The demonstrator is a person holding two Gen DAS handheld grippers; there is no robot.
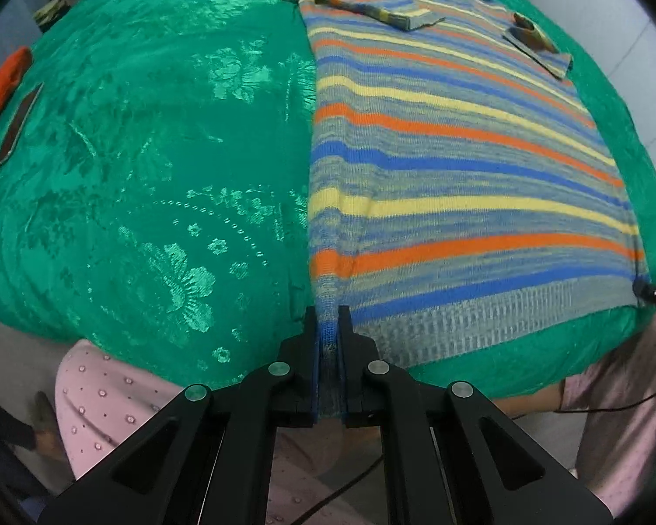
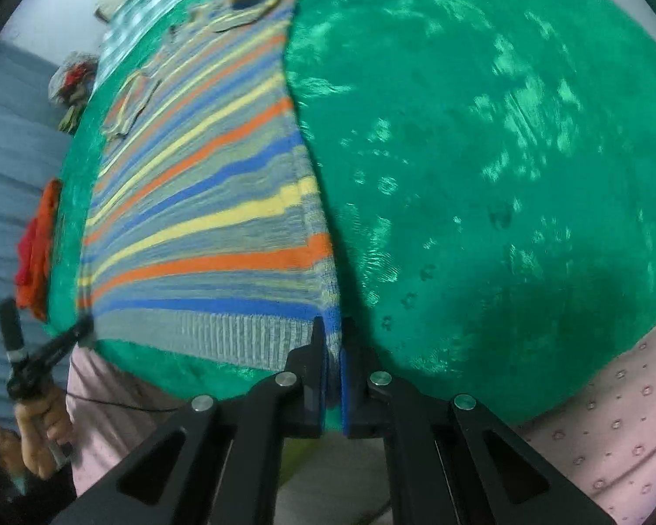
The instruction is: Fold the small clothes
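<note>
While both sleeves already lie folded in across the chest of the striped sweater [image 1: 459, 140], the body itself is not yet folded, so the job looks roughly half done; what seems left is to bring the hem up toward the collar, perhaps twice. The sweater lies flat on the green patterned surface [image 1: 153, 153], its ribbed hem along the near edge and its collar toward the far edge.

The left tongs [image 1: 328, 328] are closed tight on the hem's left corner, knit bunched between the jaws. The right tongs [image 2: 331, 337] are likewise clamped on the hem's right corner, fabric filling the narrow gap.

Seen from the left wrist, the folded sleeves are sharp and the far collar area can be read; an orange garment [image 1: 2, 87] and a dark flat object [image 1: 19, 122] sit at the surface's left edge. The right wrist view is blurred, but it alone shows the person's left hand [image 2: 43, 428] gripping its handle, the wide bare stretch of surface to the right of the sweater, and a heap of other clothes [image 2: 72, 83] by the far left corner.
</note>
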